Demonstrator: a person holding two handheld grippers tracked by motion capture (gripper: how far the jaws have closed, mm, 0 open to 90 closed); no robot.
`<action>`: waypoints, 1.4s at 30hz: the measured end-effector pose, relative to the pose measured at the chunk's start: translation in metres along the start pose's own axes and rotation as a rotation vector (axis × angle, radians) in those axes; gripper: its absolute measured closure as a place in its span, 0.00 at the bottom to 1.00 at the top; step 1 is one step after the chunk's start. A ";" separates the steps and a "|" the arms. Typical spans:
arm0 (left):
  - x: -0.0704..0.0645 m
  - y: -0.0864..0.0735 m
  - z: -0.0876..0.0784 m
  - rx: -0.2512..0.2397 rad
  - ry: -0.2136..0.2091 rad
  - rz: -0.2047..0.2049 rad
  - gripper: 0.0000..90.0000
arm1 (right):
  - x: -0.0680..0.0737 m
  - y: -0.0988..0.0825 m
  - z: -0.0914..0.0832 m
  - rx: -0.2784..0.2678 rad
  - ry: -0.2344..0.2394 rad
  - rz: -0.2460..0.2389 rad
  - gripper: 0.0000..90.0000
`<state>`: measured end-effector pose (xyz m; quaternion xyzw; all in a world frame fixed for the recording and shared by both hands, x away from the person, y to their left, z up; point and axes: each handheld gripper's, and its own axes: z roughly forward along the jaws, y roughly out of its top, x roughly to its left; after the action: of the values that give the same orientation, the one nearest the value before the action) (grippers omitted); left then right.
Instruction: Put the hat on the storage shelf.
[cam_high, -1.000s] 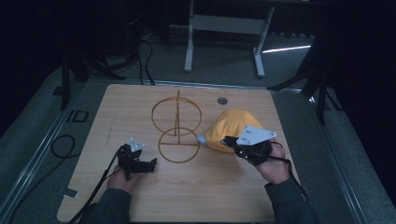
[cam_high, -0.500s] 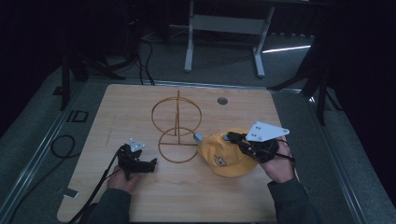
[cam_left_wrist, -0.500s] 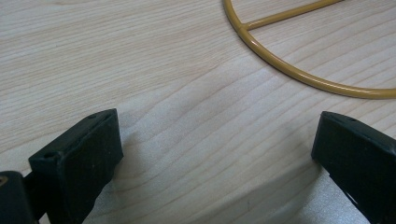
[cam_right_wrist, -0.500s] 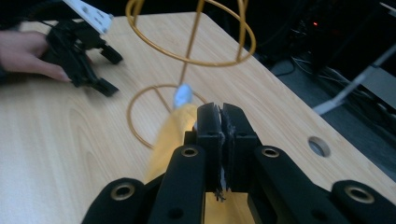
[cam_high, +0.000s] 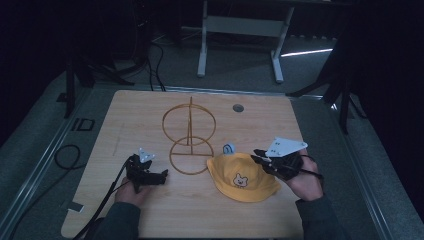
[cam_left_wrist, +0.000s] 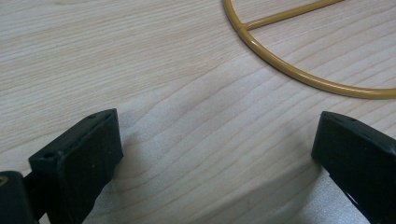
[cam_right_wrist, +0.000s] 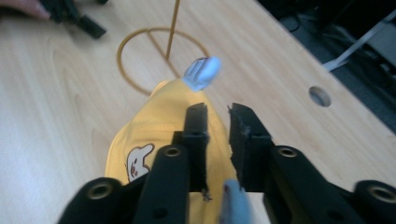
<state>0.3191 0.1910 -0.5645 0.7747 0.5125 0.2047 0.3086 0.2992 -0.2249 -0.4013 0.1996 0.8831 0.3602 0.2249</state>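
From the high view: shows a yellow hat (cam_high: 240, 175) lying crown-up on the worktop (cam_high: 150, 110), bear face toward the person, just beside the base ring of a gold wire stand (cam_high: 189, 135) and seemingly not touching it. Shows a small blue tab (cam_high: 229, 148) sticking up at the hat's far edge. Places the right gripper (cam_high: 257, 156) at the hat's right brim, low over the fabric. Places the left gripper (cam_high: 162, 176) on the worktop to the left of the stand, well apart from the hat.

From the left gripper view: shows both fingers (cam_left_wrist: 79, 154) spread wide, with bare wood between them and nothing held. Catches an arc of the stand's base ring (cam_left_wrist: 299, 74) farther off.

From the right gripper view: looks along the fingers (cam_right_wrist: 196, 126) over the hat (cam_right_wrist: 154, 135) toward the blue tab (cam_right_wrist: 202, 73) and the stand's ring. Shows a narrow gap, just now opening, with yellow fabric below it rather than pinched in it. Shows also a blurred grey-blue strip near the base of the fingers; cannot tell what it is or whether it is caught there.

Reads as the letting-go step: hat set down on the worktop and grip coming off the brim. Calls next, most likely, for widening the right fingers a little more and lifting straight away from the brim, so as not to drag or flip the soft fabric. Calls otherwise for a fresh pinch on the brim, should the hat be meant for the stand.
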 end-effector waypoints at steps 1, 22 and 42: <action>0.000 0.000 0.000 0.000 0.000 0.000 0.02 | 0.000 0.000 0.000 0.011 0.010 -0.001 0.81; 0.000 0.000 0.000 0.002 -0.001 0.000 0.02 | -0.014 0.017 0.021 0.170 0.063 -0.013 0.66; 0.000 0.000 0.000 0.000 -0.001 -0.003 0.02 | -0.019 0.028 0.051 0.351 0.142 -0.044 0.58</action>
<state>0.3191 0.1909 -0.5645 0.7739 0.5135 0.2040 0.3094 0.3472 -0.1886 -0.4087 0.1904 0.9502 0.2086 0.1315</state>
